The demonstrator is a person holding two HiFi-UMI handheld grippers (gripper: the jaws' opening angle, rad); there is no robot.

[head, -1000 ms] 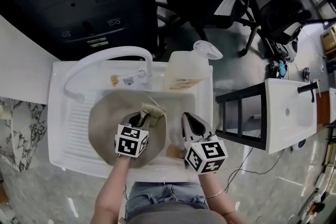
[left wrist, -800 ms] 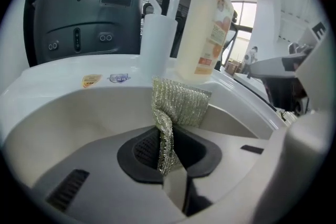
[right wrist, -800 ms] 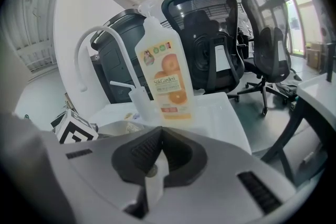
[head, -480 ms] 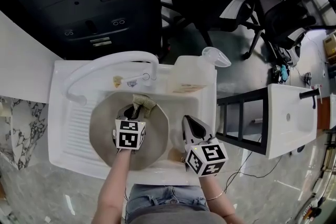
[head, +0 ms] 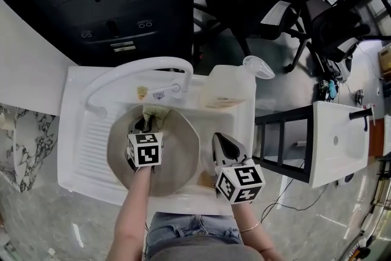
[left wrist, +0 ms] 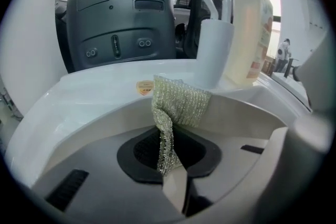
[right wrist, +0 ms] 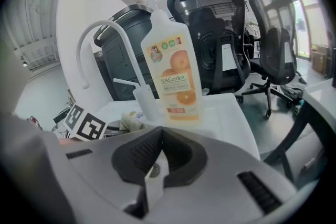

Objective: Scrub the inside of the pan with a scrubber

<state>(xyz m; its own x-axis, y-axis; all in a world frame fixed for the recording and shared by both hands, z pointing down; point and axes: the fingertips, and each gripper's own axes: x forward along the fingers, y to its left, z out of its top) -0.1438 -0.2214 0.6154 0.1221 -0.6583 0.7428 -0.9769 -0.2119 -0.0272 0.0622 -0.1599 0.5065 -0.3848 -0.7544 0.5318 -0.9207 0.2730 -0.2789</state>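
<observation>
Evidently mid-scrub: left gripper [left wrist: 170, 168] pinches mesh scrubber [left wrist: 179, 99] at pan's [head: 183, 153] far rim; right gripper [right wrist: 154, 171] closed, empty, beside pan.

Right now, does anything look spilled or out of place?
Nothing stands out: the left gripper holds the scrubber at the far rim of the pan, which sits in the sink; the bottle stands upright.

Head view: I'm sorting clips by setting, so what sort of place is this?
Probably an office or lab with a mock wash station, not a home kitchen: a white sink unit with a curved white faucet stands freely on a glossy grey floor, with black mesh office chairs behind it.
</observation>
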